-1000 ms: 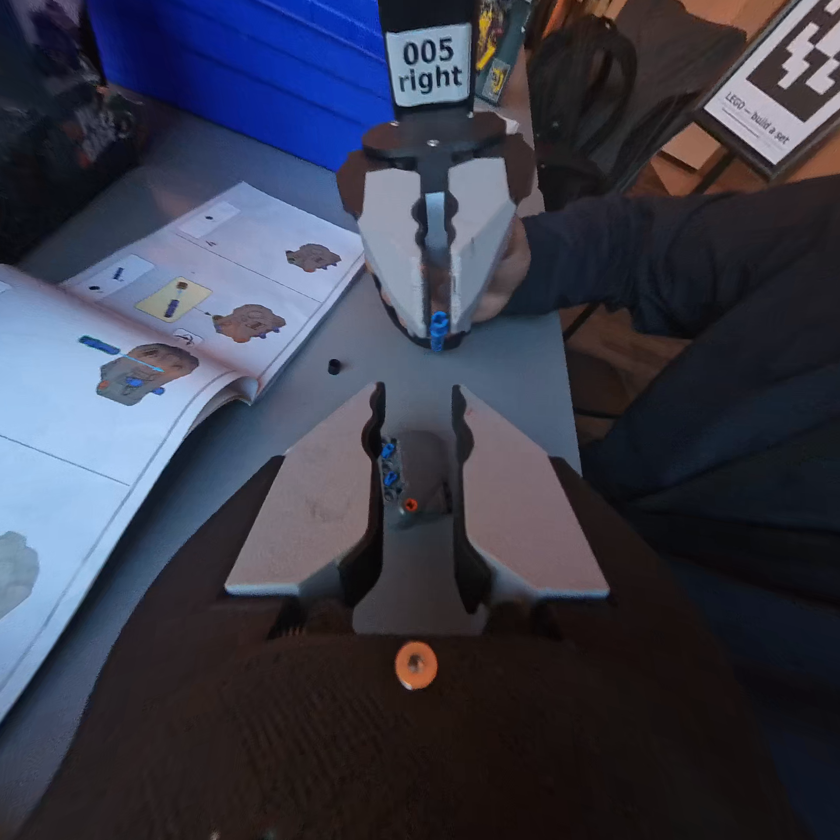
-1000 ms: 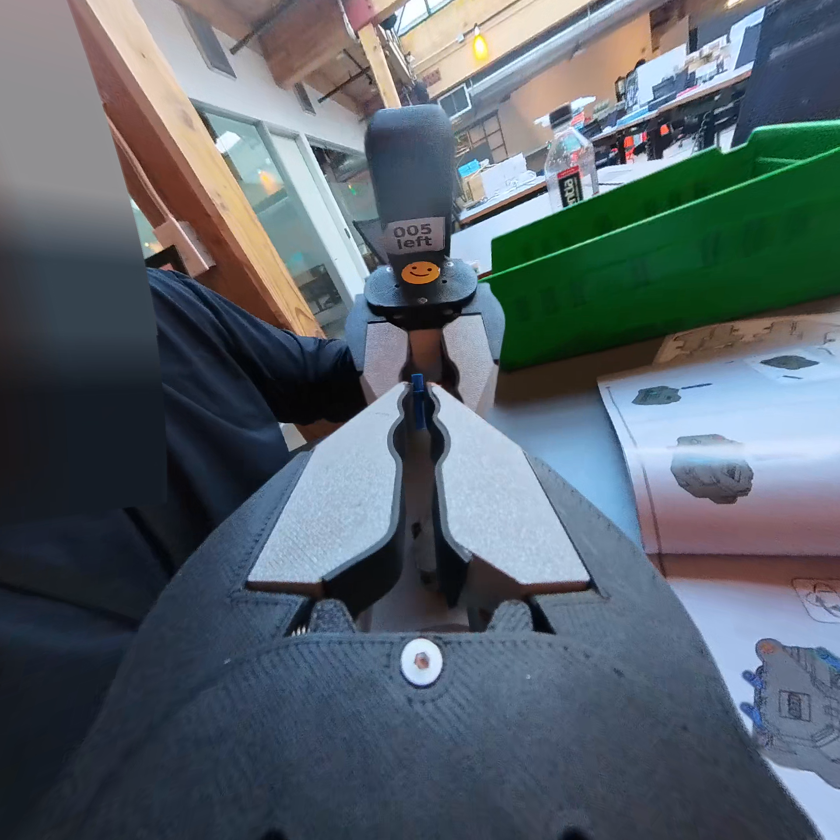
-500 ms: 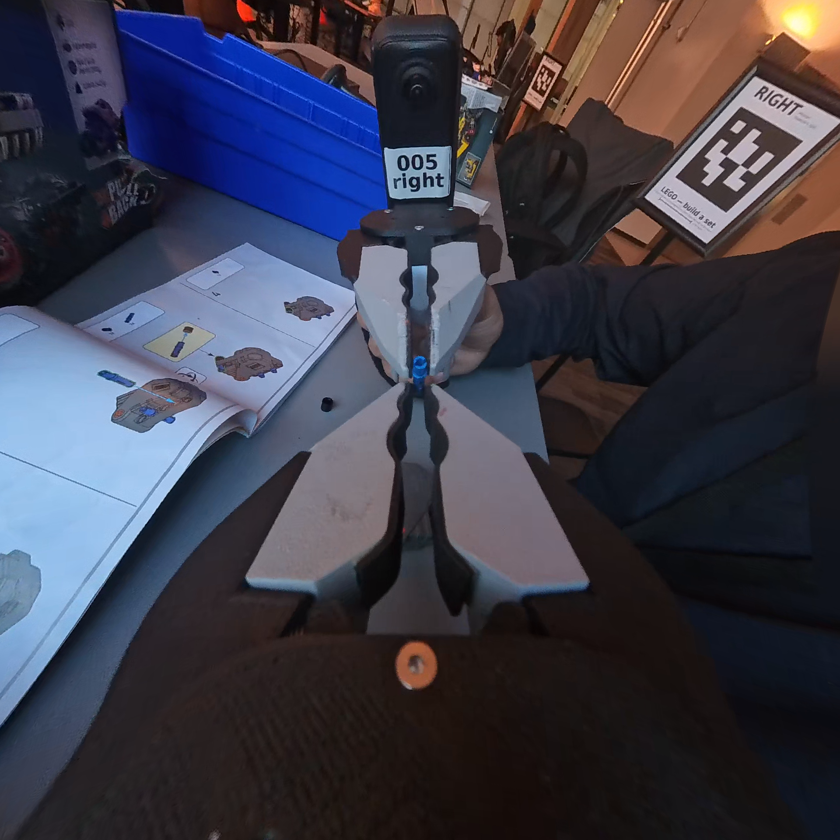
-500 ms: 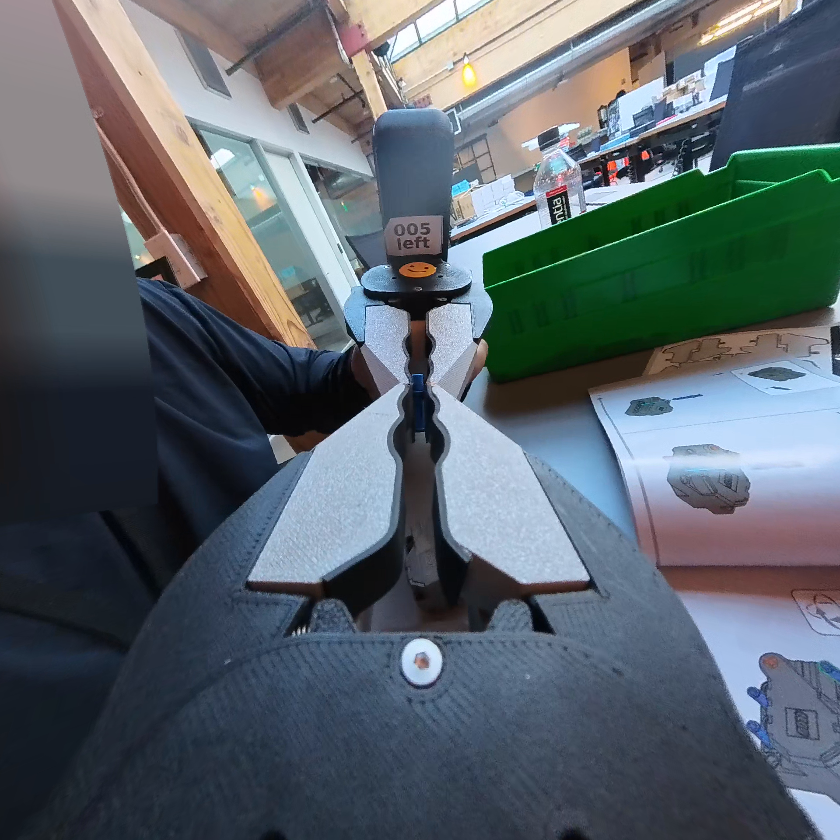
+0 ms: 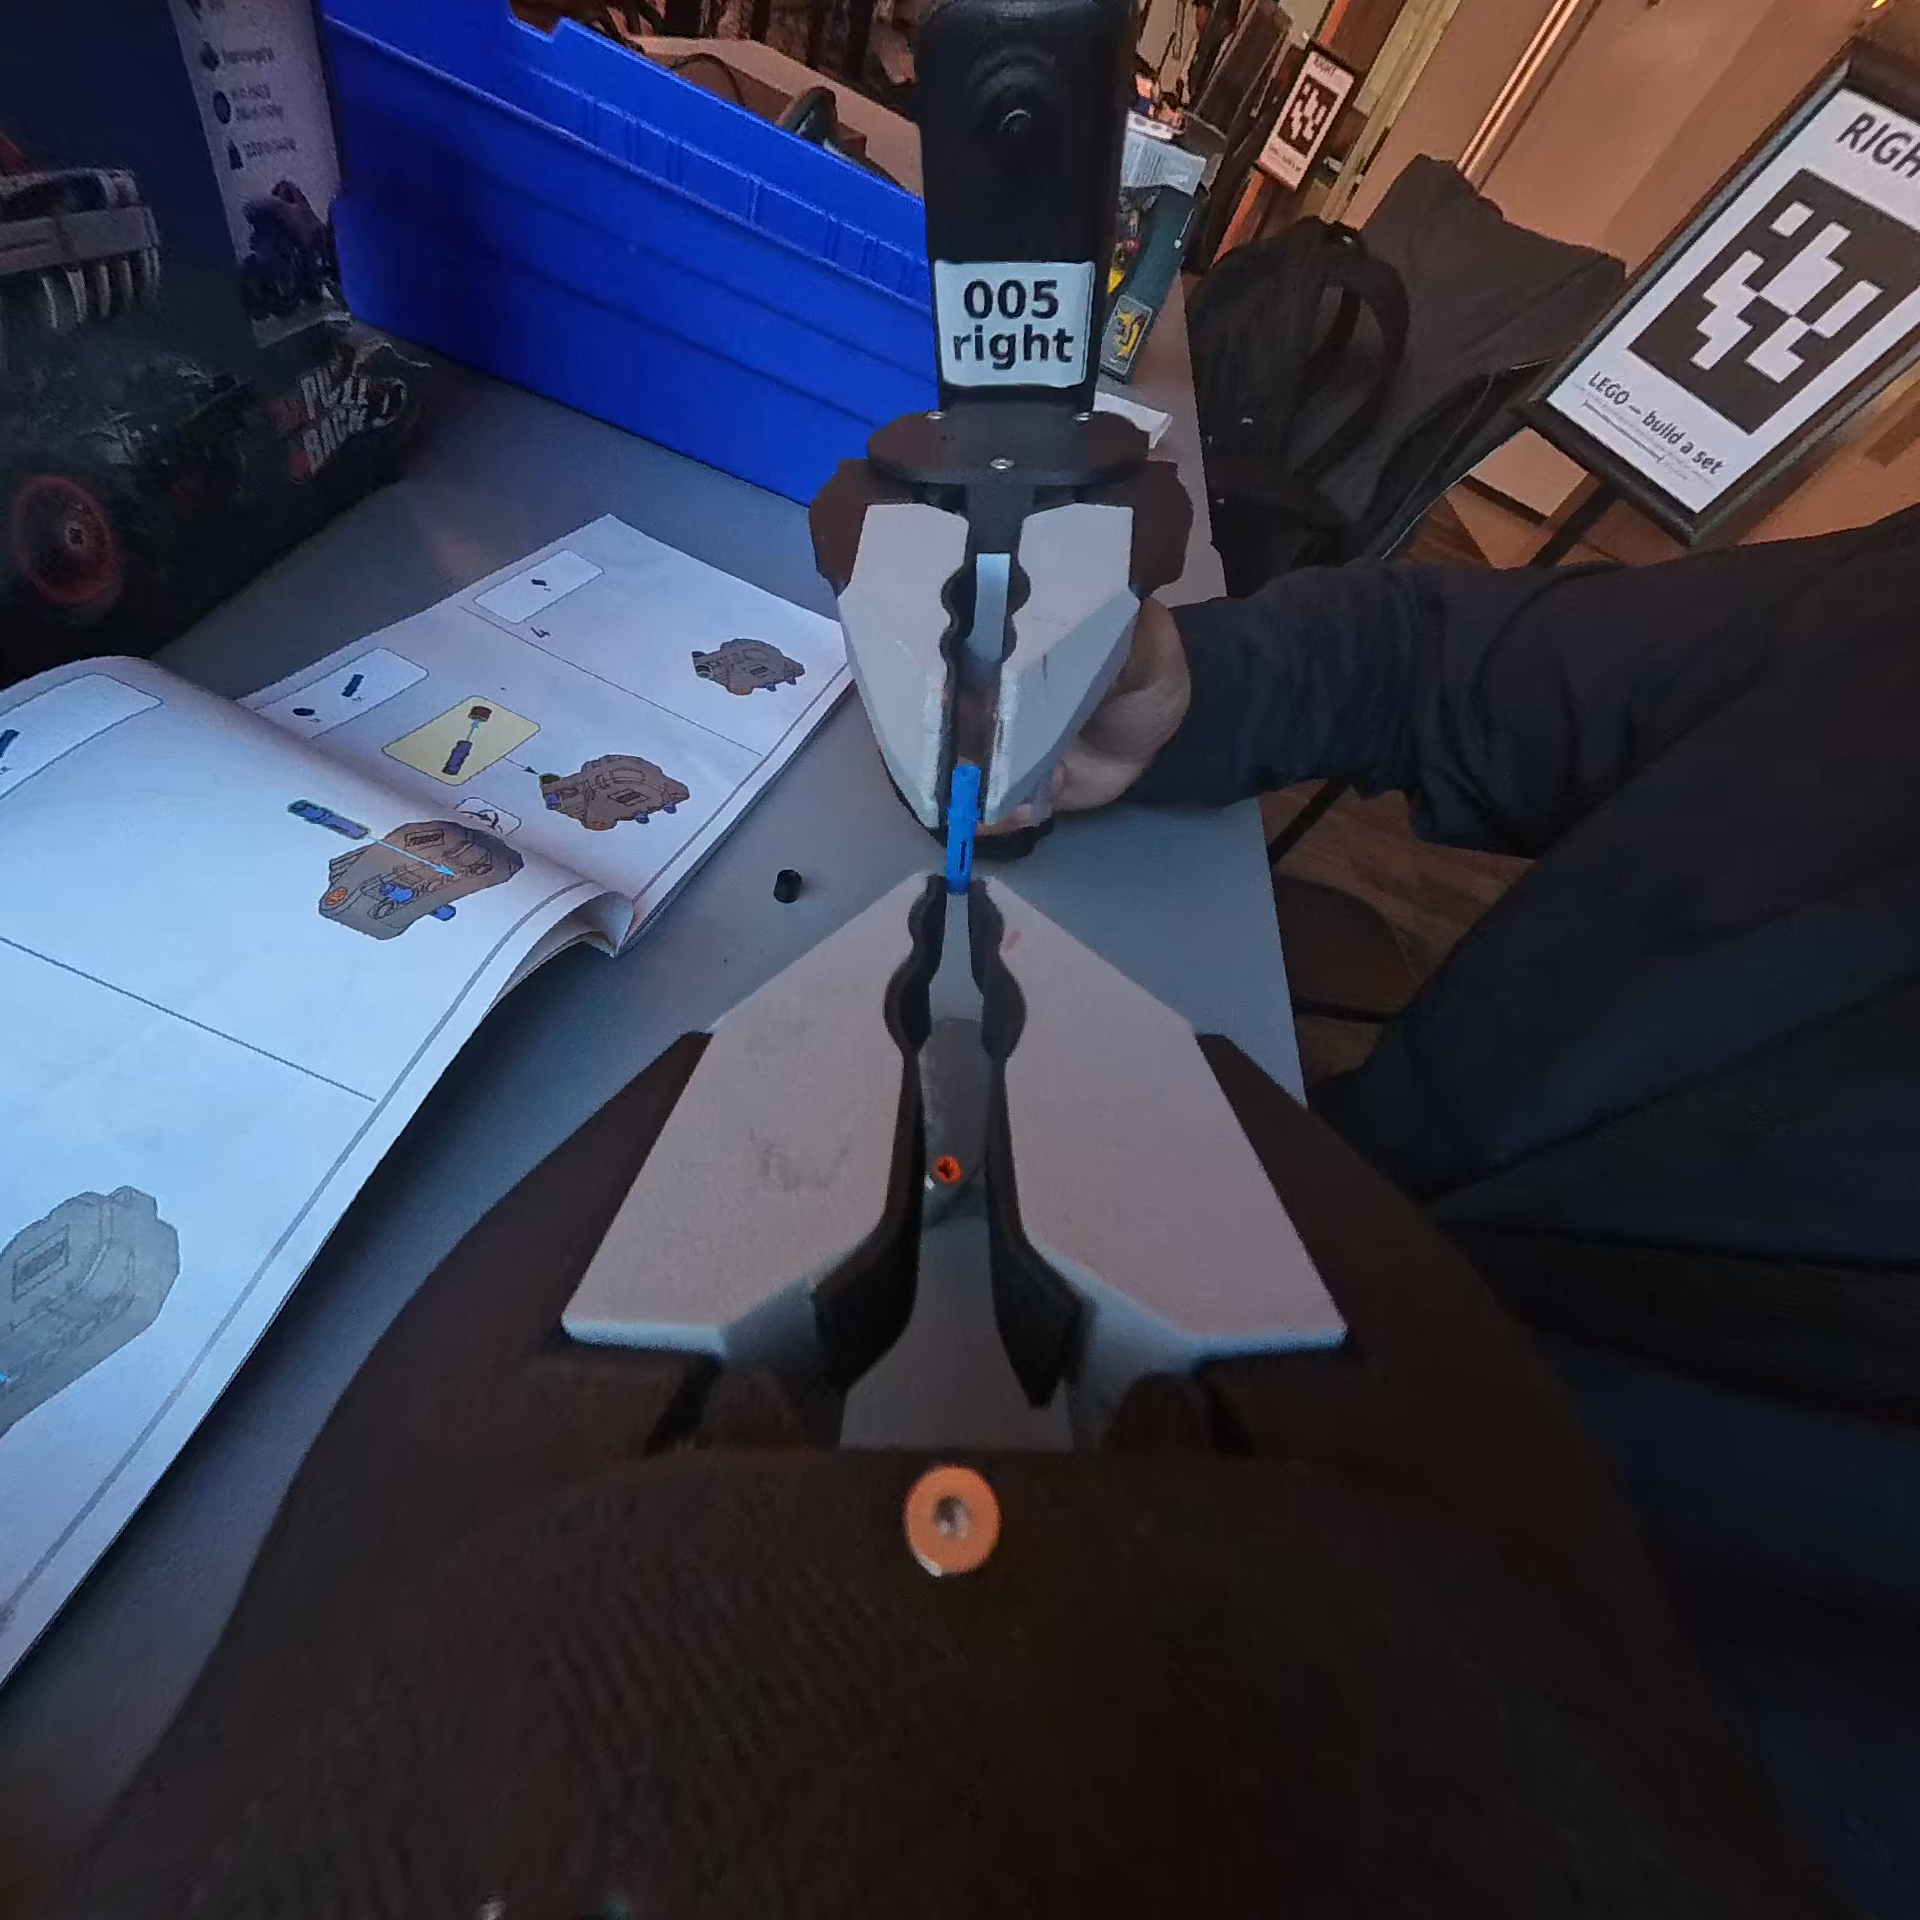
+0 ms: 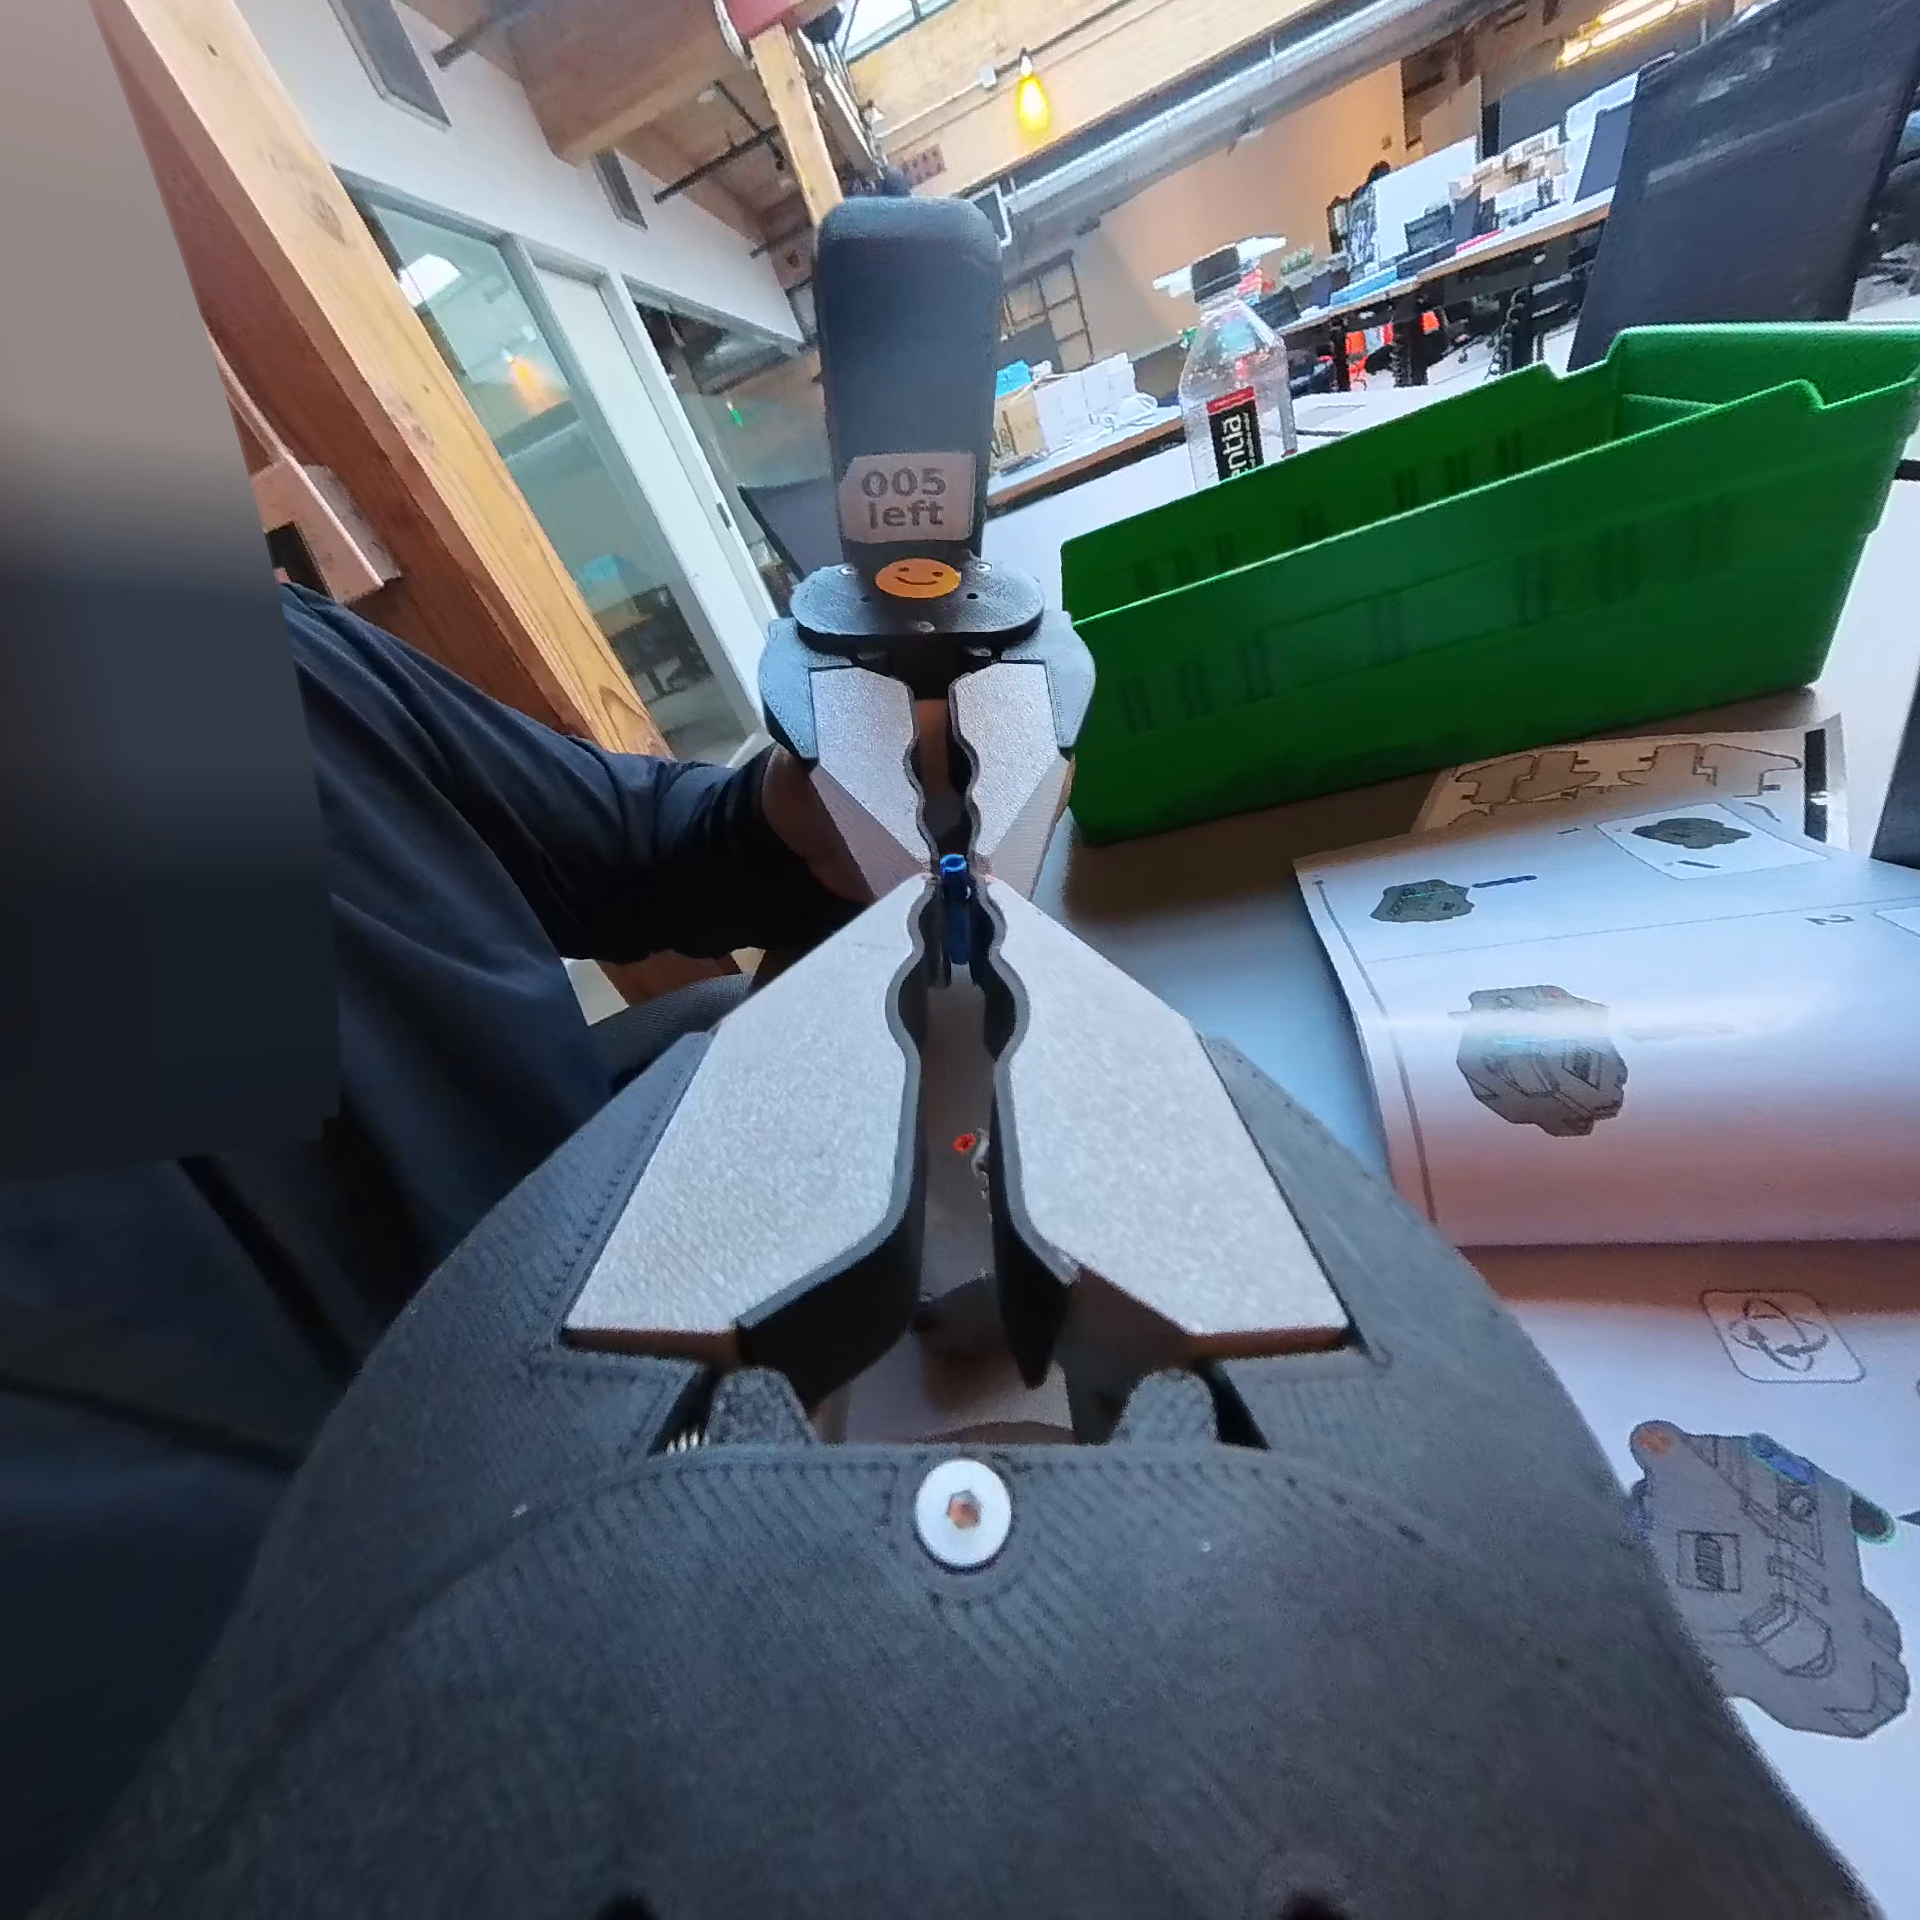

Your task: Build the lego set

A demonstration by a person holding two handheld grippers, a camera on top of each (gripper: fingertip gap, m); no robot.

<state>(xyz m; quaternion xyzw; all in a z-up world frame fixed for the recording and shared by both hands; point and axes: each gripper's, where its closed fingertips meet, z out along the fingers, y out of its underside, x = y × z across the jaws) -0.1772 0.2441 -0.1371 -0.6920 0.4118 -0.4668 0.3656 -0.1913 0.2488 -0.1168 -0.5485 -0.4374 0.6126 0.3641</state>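
A blue pin (image 5: 961, 826) bridges the two grippers tip to tip above the grey table (image 5: 1132, 914). My left gripper (image 5: 956, 891) is shut on the pin's near end. My right gripper (image 5: 964, 795) faces it and is shut on the far end. In the right wrist view the pin (image 6: 954, 914) lies between my right gripper's (image 6: 951, 885) fingers, with the left gripper (image 6: 951, 854) just beyond. A grey lego assembly with an orange pin (image 5: 943, 1169) lies on the table under the left gripper, mostly hidden by its fingers.
An open instruction booklet (image 5: 312, 935) lies to the left, with a small black piece (image 5: 788, 885) beside it. A blue bin (image 5: 644, 239) and the set's box (image 5: 125, 364) stand behind. A green bin (image 6: 1455, 623) and a water bottle (image 6: 1236, 405) are across the table. The table edge (image 5: 1283, 1039) is close on the right. Both grippers' tips are close together, under 4 cm apart. The left tips stand about 11 cm off the small black piece (image 5: 788, 885).
My left gripper was open over the grey assembly; it has closed and risen to meet the right gripper's tip. More of the blue pin now shows between the two grippers.
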